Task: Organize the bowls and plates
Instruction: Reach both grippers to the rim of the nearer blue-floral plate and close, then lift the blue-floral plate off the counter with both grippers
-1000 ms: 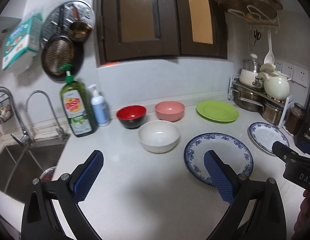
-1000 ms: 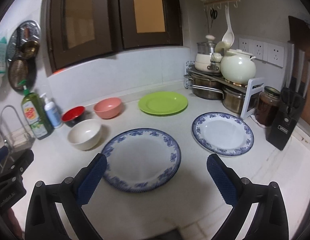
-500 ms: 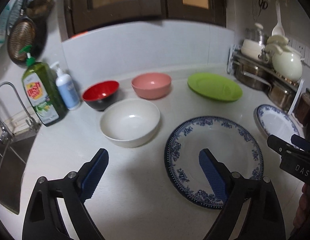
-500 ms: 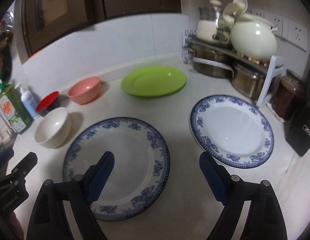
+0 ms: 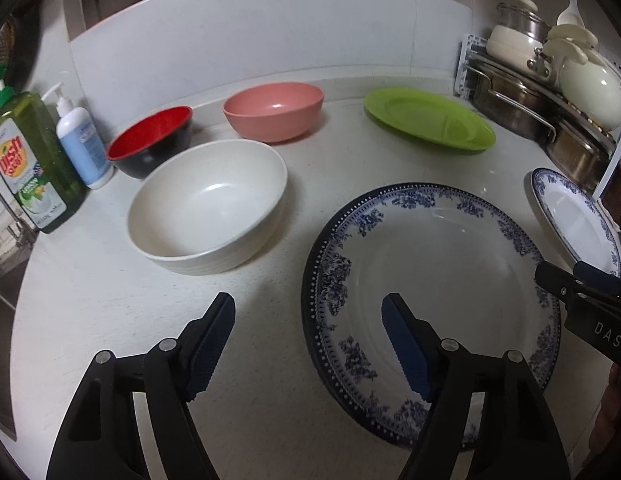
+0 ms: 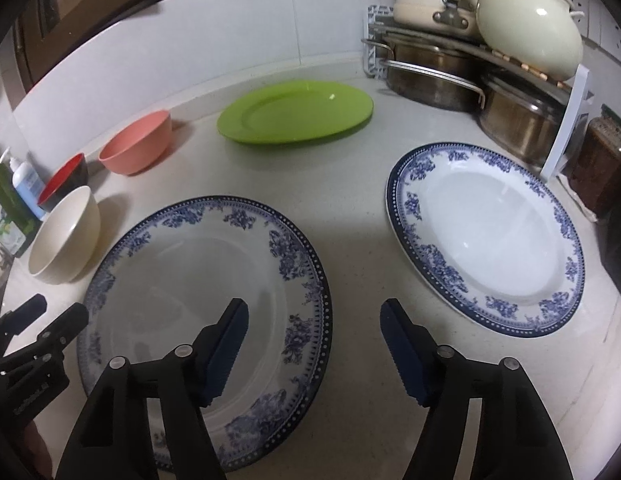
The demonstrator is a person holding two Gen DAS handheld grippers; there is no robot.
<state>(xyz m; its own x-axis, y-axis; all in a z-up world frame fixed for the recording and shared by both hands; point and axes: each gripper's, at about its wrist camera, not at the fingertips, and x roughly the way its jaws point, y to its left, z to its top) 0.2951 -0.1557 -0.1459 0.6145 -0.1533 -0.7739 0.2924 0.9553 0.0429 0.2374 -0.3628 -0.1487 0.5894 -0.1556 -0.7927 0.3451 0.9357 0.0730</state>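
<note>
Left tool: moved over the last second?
Yes. The left tool came forward and down toward the counter; the white bowl and near blue plate loom larger, and the cabinets have dropped out.

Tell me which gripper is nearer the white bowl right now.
Left. The left gripper hangs open just in front of the white bowl, straddling the near blue-patterned plate's left rim. The right gripper straddles that plate's right rim, farther away.
</note>
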